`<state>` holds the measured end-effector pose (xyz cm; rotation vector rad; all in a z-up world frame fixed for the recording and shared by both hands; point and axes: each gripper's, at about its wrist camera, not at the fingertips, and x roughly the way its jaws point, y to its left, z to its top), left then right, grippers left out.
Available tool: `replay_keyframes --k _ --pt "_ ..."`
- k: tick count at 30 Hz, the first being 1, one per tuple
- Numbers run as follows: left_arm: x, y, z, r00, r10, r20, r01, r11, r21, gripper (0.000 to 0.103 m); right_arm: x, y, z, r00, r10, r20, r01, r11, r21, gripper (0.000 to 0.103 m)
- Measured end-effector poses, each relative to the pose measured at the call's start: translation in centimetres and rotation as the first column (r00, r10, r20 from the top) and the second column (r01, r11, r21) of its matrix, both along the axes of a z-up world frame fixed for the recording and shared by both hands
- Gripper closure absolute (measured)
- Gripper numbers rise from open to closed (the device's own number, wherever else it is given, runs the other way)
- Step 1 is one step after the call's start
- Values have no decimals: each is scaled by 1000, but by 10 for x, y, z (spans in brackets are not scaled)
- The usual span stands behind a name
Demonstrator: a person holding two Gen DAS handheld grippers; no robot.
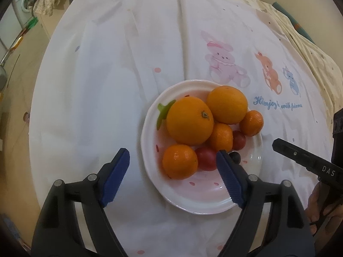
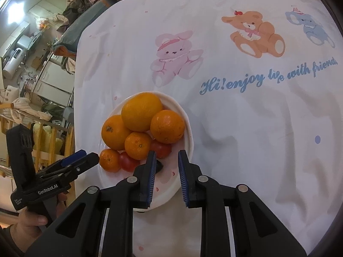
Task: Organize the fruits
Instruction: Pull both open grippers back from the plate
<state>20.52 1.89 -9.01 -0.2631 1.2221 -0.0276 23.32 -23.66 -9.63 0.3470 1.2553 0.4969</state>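
Observation:
A white plate on the white cloth holds two big oranges, several small mandarins, two red tomatoes and a small dark berry. My left gripper is open and empty, its fingers straddling the plate's near left part. My right gripper is open narrowly and empty, over the plate's near edge beside the berry. Each gripper shows in the other's view: the right, the left.
The cloth has printed bears and blue lettering. The table's left edge drops off to a cluttered room. A washing machine stands far left. A yellowish patterned cover lies at the far right.

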Motion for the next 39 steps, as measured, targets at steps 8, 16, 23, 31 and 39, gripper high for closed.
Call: replay_keyframes --k 8,16,23,31,39 --pt "-7 -1 11 999 8 36 -9 999 38 23 -7 -1 10 1000 1 11 -1 999 34 35" --pt "-17 -2 25 996 17 91 -22 998 58 23 -24 -10 27 998 -33 47 31 999 40 30" --pt "-35 -6 43 990 0 139 -9 998 62 23 -43 -31 43 993 -91 72 87 995 56 30" --pt "-69 -8 56 987 -41 157 35 999 41 23 -76 -45 54 986 -133 99 128 990 58 30" --pt "-114 -28 48 983 -133 124 130 991 31 23 -112 -54 52 983 -161 88 157 987 46 30"
